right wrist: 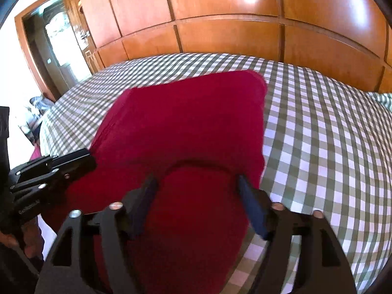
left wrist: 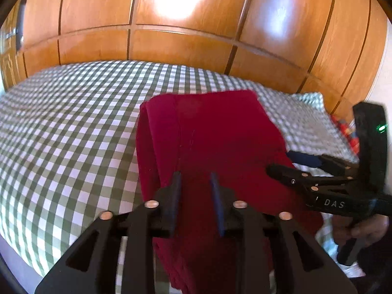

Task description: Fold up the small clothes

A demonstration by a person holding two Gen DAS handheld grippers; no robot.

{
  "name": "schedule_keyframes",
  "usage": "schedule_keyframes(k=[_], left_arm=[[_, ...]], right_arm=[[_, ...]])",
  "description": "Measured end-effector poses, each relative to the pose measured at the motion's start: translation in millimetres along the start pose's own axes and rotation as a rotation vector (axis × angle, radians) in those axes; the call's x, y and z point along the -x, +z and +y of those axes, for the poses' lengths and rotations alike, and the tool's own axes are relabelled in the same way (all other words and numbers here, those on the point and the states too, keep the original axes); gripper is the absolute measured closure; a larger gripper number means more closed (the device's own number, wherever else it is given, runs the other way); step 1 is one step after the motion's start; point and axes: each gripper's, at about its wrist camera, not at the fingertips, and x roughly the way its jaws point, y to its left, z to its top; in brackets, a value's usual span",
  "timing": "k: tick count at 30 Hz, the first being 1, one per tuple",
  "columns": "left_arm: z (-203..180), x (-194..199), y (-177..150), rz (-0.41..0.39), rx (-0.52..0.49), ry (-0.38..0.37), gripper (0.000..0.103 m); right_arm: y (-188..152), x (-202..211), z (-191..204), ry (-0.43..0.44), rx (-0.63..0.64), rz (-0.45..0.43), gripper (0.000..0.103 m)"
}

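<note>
A dark red garment (left wrist: 210,142) lies on the green-and-white checked bed, its left side folded over into a lengthwise flap. It also shows in the right wrist view (right wrist: 186,127), with a curved neckline near my fingers. My left gripper (left wrist: 196,178) is open over the garment's near part, holding nothing. My right gripper (right wrist: 196,183) is open wider, jaws either side of the neckline. The right gripper also shows at the garment's right edge in the left wrist view (left wrist: 284,164). The left gripper shows at the garment's left edge in the right wrist view (right wrist: 85,161).
The checked bedcover (left wrist: 73,122) spreads out to the left and behind the garment, and to the right in the right wrist view (right wrist: 318,134). A wooden panelled wardrobe (left wrist: 171,44) stands behind the bed. A doorway (right wrist: 56,39) is at far left. A pillow (left wrist: 308,98) lies at the back right.
</note>
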Motion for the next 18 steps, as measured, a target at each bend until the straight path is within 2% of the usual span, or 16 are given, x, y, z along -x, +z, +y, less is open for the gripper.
schedule_keyframes(k=[1,2,3,7,10,15,18], left_arm=[[4.0,4.7,0.9,-0.008,0.02,-0.013,0.045],[10.0,10.6,2.7,-0.023,0.048,0.014,0.034],[16.7,16.6,4.6,-0.045,0.074,0.022,0.029],[41.0,24.2,14.7,-0.056,0.179,-0.024,0.029],[55.3,-0.1,22.6,0.046,0.237,-0.114,0.029],[64.1,-44.9,18.7,0.177,0.279,-0.184,0.029],[75.9,-67.1,7.9,0.232,0.348,-0.325,0.024]], right_arm=[[0.1,2.9,-4.3,0.009,-0.018,-0.002,0.018],[-0.1,8.2,-11.9,0.023,-0.051,-0.009,0.017],[1.2,9.7,-15.8,0.028,-0.068,-0.013,0.014],[-0.4,13.6,-44.2,0.115,-0.21,0.001,0.012],[-0.5,8.7,-63.1,0.184,-0.307,0.017,0.012],[2.4,-11.6,-78.3,0.284,-0.359,0.083,0.013],[2.5,-27.4,-80.0,0.379,-0.379,0.118,0.017]])
